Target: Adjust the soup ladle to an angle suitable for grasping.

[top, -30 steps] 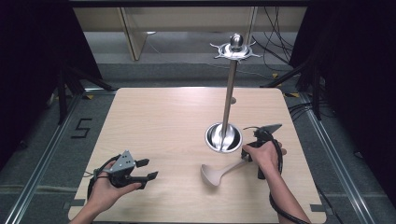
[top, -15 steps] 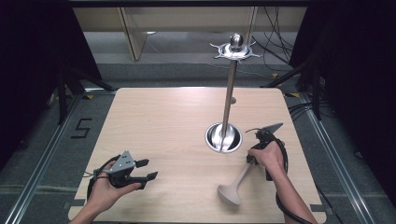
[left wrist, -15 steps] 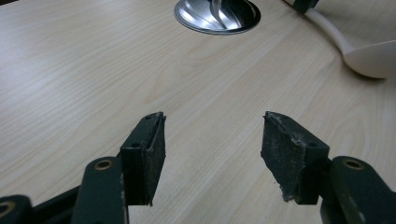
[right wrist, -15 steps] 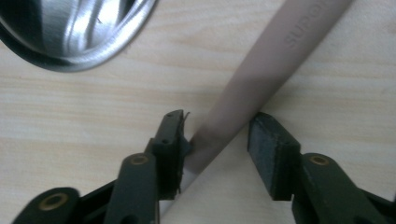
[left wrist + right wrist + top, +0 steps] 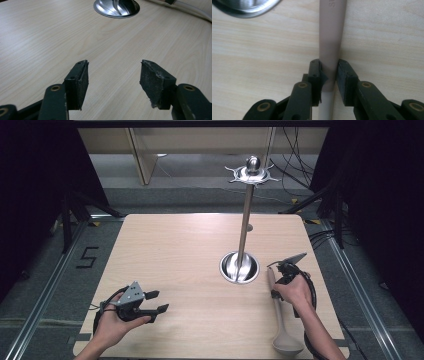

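In the right gripper view, the right tool (image 5: 329, 75) is clamping both black jaws on the handle of a long beige plastic ladle (image 5: 331, 37), a contact the high view leaves hidden under the person's right hand (image 5: 292, 290); the handle is running straight away from the tool along the pale wood-grain desk (image 5: 249, 50), and embossed letters near its far end are reading roughly "SU", the rest being cut off at the frame edge. The high view is giving the whole ladle (image 5: 281, 320): a smooth, matte handle passing under the hand with its rounded bowl lying behind the tool near the desk's near edge, the tip reaching ahead of the tool. Just ahead and to the tool's left, a shiny round steel base (image 5: 239, 267) is carrying a tall upright metal pole topped by a spiked disc and ball (image 5: 251, 170). Well apart across the desk, the left tool (image 5: 150, 302) is sitting in the person's left hand (image 5: 117, 325), its jaws standing wide apart over bare wood in the left gripper view (image 5: 113, 75), pads scuffed, the steel base (image 5: 116, 7) lying ahead. A dark "5" marking (image 5: 86, 257) is showing on the floor beside the desk.
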Motion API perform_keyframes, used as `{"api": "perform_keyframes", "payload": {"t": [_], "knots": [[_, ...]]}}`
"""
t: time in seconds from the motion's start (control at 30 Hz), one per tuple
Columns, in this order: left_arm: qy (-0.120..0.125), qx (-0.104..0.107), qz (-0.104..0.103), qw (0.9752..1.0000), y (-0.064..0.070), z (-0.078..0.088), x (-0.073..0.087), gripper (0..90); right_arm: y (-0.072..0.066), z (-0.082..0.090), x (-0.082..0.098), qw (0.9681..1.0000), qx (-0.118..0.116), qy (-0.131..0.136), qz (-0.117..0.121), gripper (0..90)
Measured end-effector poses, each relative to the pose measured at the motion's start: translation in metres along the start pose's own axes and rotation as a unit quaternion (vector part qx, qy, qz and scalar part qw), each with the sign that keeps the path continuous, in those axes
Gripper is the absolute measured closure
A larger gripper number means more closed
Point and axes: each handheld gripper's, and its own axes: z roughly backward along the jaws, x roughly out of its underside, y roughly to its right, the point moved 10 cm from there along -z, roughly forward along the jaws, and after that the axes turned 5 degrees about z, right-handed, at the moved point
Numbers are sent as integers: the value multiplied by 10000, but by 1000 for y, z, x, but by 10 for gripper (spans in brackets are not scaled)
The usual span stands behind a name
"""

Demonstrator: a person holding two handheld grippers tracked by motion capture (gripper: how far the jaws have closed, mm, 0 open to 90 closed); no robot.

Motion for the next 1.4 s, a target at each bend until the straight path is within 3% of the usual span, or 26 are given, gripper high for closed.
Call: {"api": "perform_keyframes", "payload": {"t": [0.03, 0.07, 0.1, 0.13, 0.17, 0.27, 0.3, 0.43, 0.5, 0.57, 0.63, 0.67, 0.7, 0.73, 0.77, 0.83, 0.87, 0.9, 1.0, 1.17, 1.2, 1.23, 1.27, 1.3, 1.33, 1.4], "knots": [[38, -2, -34, 10000, 0, -1, 0, 390, 2, 0, -3, 9991, -44, 287, 303, 747], [38, -2, -34, 10000, 0, -1, 0, 390, -8, 5, 2, 9996, -210, 178, -106, 746], [36, -1, -29, 10000, 0, -1, 0, 390, -8, 5, 2, 9996, -210, 178, -106, 746], [22, -36, -39, 10000, -1, -1, 0, 391, -6, 9, 3, 9990, -319, 214, 237, 746], [-1, -34, -41, 10000, -1, 0, 0, 390, -19, 14, 7, 9974, -672, 255, -106, 746], [-1, 22, 81, 10000, 1, -2, 1, 390, -17, 22, 11, 9944, -874, 543, 259, 745], [-7, 17, 31, 10000, 0, -2, 1, 391, -10, 24, 8, 9906, -825, 850, 691, 745], [0, -6, -22, 10000, 0, -3, 1, 391, -15, 43, 12, 9710, -1170, 1603, 1331, 745], [-63, -6, -16, 10000, -1, -3, 2, 390, -17, 48, 14, 9677, -1246, 1704, 1378, 745], [34, -9, 71, 10000, -1, -3, 0, 385, -19, 58, 16, 9506, -1403, 2170, 1720, 745], [51, -17, 69, 10000, -1, -3, 0, 380, -19, 65, 17, 9416, -1305, 2497, 1846, 744], [79, -32, 101, 9999, -1, -3, -1, 380, -19, 65, 17, 9416, -1305, 2497, 1846, 744], [93, -38, 104, 9999, 0, -4, -2, 379, -19, 71, 17, 9313, -1192, 2817, 1976, 744], [93, -38, 104, 9999, 0, -4, -2, 379, -19, 71, 17, 9313, -1192, 2817, 1976, 744], [101, -27, 189, 9998, 1, -4, -1, 379, -22, 77, 19, 9201, -1162, 3089, 2109, 745], [100, 5, 114, 9999, 2, -5, -2, 379, -24, 79, 21, 9176, -1186, 3151, 2113, 744], [78, 9, 98, 9999, 2, -5, -1, 379, -27, 82, 25, 9204, -1220, 3144, 1980, 745], [98, 7, 101, 9999, 2, -5, -2, 378, -27, 83, 22, 9120, -1163, 3319, 2112, 745], [160, -4, 70, 9998, 2, -4, -4, 378, -27, 86, 24, 9042, -1187, 3434, 2246, 745], [323, -130, 236, 9991, -1, -2, -8, 348, -33, 93, 33, 9009, -1313, 3456, 2274, 746], [358, -103, 344, 9987, 0, -3, -8, 346, -31, 95, 32, 8938, -1206, 3561, 2446, 746], [358, -103, 344, 9987, 0, -3, -8, 346, -31, 95, 32, 8938, -1206, 3561, 2446, 746], [412, -124, 237, 9988, -1, -2, -10, 346, -33, 96, 30, 8861, -1261, 3665, 2543, 746], [432, -142, 253, 9986, -1, -2, -11, 346, -34, 98, 34, 8896, -1278, 3664, 2408, 746], [493, -148, 245, 9984, -1, -2, -13, 346, -36, 101, 36, 8859, -1310, 3729, 2430, 746], [527, -182, 217, 9982, -2, 0, -14, 347, -35, 107, 34, 8684, -1186, 3975, 2715, 747]]}}
